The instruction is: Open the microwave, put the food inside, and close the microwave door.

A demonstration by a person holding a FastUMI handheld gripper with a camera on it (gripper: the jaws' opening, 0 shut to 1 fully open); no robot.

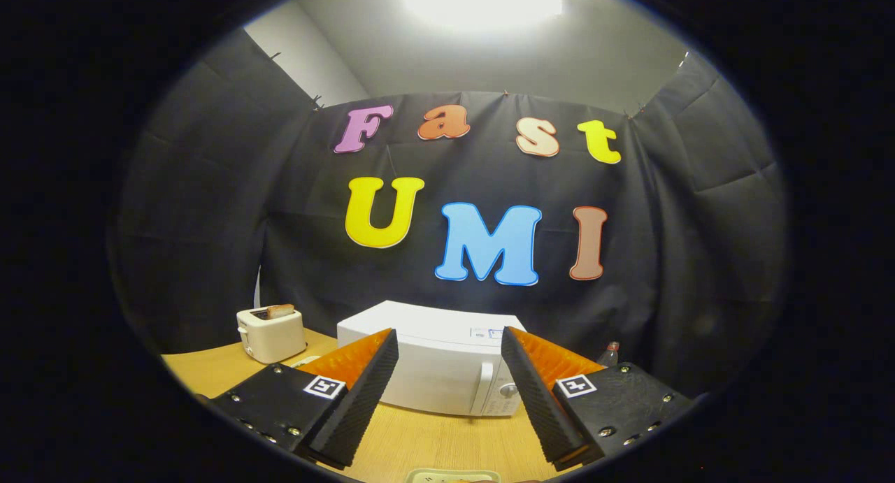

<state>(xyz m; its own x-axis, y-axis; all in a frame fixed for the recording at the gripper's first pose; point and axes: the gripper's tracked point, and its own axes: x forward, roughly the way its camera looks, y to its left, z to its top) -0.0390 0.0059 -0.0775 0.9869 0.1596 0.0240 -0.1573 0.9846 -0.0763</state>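
A white microwave [433, 361] stands on the wooden table [433, 441] beyond my fingers, its door shut and its handle [482, 388] and knob on the right side of its front. My gripper [449, 357] is open and holds nothing; through the gap between its two fingers I see the microwave's front. Below the fingers, close to me, the rim of a pale plate with food [453, 477] just shows; most of it is hidden.
A white toaster [271, 334] with a slice of bread in it stands on the table to the left of the microwave. A small bottle [610, 354] peeks out behind the right finger. Black cloth walls close the booth behind and at both sides.
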